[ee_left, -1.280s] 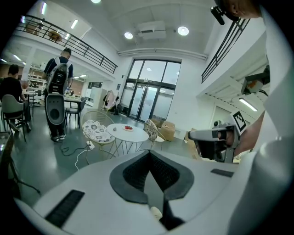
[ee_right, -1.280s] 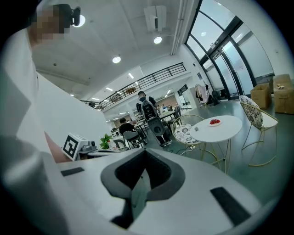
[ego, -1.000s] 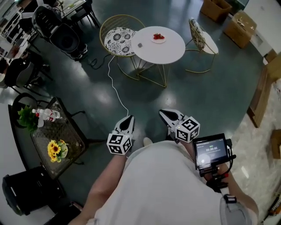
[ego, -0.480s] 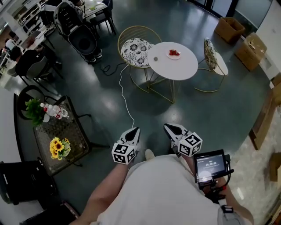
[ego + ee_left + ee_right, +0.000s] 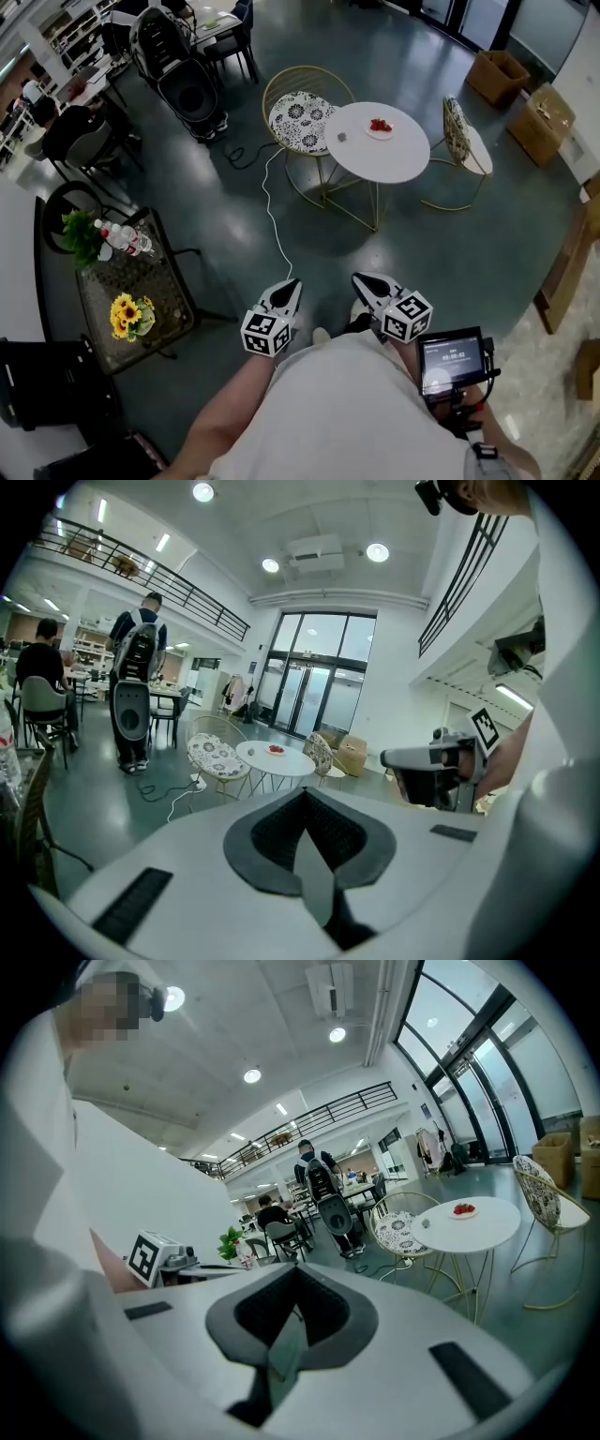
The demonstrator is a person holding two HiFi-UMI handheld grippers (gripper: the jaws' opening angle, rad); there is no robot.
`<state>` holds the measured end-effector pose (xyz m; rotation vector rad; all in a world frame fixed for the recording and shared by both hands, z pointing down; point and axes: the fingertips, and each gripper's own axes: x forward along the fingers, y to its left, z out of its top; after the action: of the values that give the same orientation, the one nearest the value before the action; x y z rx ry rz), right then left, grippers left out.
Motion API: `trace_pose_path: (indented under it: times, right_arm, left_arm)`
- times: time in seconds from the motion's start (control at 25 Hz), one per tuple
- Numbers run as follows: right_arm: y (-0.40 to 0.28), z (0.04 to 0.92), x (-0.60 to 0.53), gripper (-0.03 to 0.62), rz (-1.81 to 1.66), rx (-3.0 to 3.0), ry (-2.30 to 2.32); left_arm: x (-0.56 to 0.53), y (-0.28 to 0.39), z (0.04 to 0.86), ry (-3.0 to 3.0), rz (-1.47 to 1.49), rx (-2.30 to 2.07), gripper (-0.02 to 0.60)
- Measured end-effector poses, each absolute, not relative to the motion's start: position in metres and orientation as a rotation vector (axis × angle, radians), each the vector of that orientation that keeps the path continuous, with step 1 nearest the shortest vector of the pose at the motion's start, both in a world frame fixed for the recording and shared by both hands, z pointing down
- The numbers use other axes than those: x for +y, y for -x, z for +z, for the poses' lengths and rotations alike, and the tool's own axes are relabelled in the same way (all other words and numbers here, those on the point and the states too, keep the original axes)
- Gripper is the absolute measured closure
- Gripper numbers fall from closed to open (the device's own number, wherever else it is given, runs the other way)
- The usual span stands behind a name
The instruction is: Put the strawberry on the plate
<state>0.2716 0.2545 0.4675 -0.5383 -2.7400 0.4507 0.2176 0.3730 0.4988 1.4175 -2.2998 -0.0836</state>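
— What is found at the left, and what is held?

— A dark side table [image 5: 141, 281] is seen, on which sunflowers [image 5: 122, 316] and a bottle [image 5: 127, 242] are carried. The left gripper [image 5: 291, 286] is kept near the body, its jaws pressed together with nothing between them.

— And the strawberry?

— Red fruit, taken to be the strawberry [image 5: 379, 124], is seen far ahead on the round white table [image 5: 394, 159]. It seems already to lie on a small plate [image 5: 386, 131], which otherwise looks bare.

— How should it be handled?

— It can be expected to be light, soft and easily bruised. It is best pinched gently across its widest part.

— And at the right?

— The right gripper [image 5: 364, 280] is likewise closed and empty. Open cardboard boxes [image 5: 499, 75] are seen beyond, but their contents cannot be made out.
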Motion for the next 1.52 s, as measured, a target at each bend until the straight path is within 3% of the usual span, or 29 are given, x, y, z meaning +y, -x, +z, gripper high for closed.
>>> trace_pose_path:
  times: [0.6,1.52]
  right_arm:
    - [-0.231,0.484,0.261,0.588,0.467,-2.684,0.645]
    - [-0.093,0.509,0.191,0.588,0.546,-2.675,0.529]
  left_arm:
    - [0.384,-0.191,0.513,-1.307,-0.082,-2.317,0.575]
    - [0.307,-0.04,0.522,-1.387,-0.018,-2.216,0.575]
